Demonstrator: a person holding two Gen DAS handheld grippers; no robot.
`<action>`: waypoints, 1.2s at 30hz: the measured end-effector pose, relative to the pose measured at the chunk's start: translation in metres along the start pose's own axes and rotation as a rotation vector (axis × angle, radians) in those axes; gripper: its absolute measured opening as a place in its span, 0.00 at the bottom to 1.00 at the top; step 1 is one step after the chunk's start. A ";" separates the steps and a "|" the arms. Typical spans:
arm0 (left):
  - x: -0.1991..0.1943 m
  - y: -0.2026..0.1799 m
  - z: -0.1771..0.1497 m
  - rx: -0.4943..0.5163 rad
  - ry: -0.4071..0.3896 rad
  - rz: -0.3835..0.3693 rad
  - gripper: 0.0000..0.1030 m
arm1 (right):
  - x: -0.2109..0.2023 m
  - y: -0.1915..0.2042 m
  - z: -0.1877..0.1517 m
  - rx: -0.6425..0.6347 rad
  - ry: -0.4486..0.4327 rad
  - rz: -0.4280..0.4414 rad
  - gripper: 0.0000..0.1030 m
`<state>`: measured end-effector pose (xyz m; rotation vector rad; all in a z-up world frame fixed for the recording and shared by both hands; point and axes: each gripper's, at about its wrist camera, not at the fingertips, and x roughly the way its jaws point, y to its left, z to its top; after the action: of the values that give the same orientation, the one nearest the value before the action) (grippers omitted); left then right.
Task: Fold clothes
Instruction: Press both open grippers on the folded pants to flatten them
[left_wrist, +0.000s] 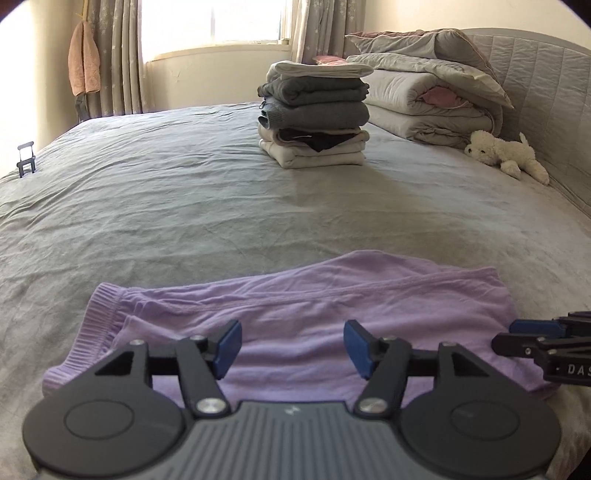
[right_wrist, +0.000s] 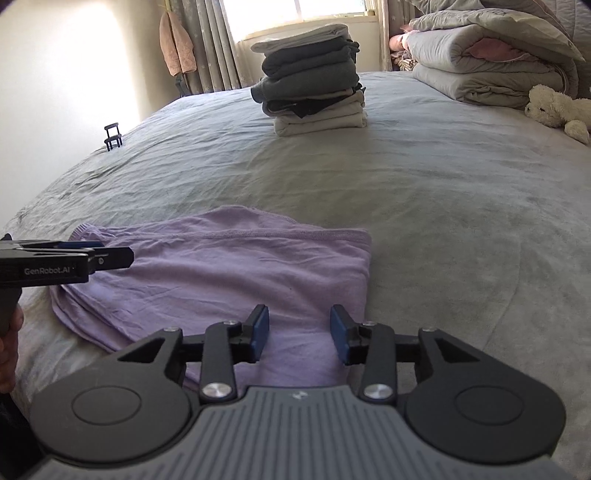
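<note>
Most of the work looks done: a tall stack of folded clothes (left_wrist: 314, 114) stands further up the bed (left_wrist: 147, 206), greys and creams squared one on another, near the rolled quilt (left_wrist: 432, 107) and the white soft toy (left_wrist: 506, 157) by the headboard. What is left, I would say, is the purple garment (left_wrist: 295, 306) lying at the near edge of the bed, right under both tools. It is already doubled into a rough, wide rectangle, several layers thick along its left side, with a ribbed cuff or hem showing at the left corner and a seam running across the top; the cloth is soft and a bit rumpled, and the far edge bulges instead of lying straight. The left gripper (left_wrist: 291, 349) hangs over its middle with jaws spread and nothing between them; the right gripper (right_wrist: 299, 334) hangs over the right end, jaws also parted and empty. To my eye it needs one more fold, or a lift onto the stack
</note>
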<state>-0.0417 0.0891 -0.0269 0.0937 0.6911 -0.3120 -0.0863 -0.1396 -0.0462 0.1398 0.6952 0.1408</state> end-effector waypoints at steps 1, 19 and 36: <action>0.006 -0.003 -0.003 0.001 0.022 0.011 0.63 | -0.001 0.001 0.001 0.003 -0.008 0.000 0.40; 0.001 -0.014 -0.011 -0.017 0.021 -0.032 0.72 | 0.005 -0.004 -0.001 -0.008 0.004 -0.067 0.50; 0.005 -0.024 -0.017 -0.001 0.025 -0.013 0.77 | -0.005 -0.034 0.007 0.190 -0.010 -0.076 0.52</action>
<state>-0.0556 0.0681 -0.0425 0.0928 0.7170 -0.3236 -0.0833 -0.1739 -0.0437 0.2959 0.7021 0.0012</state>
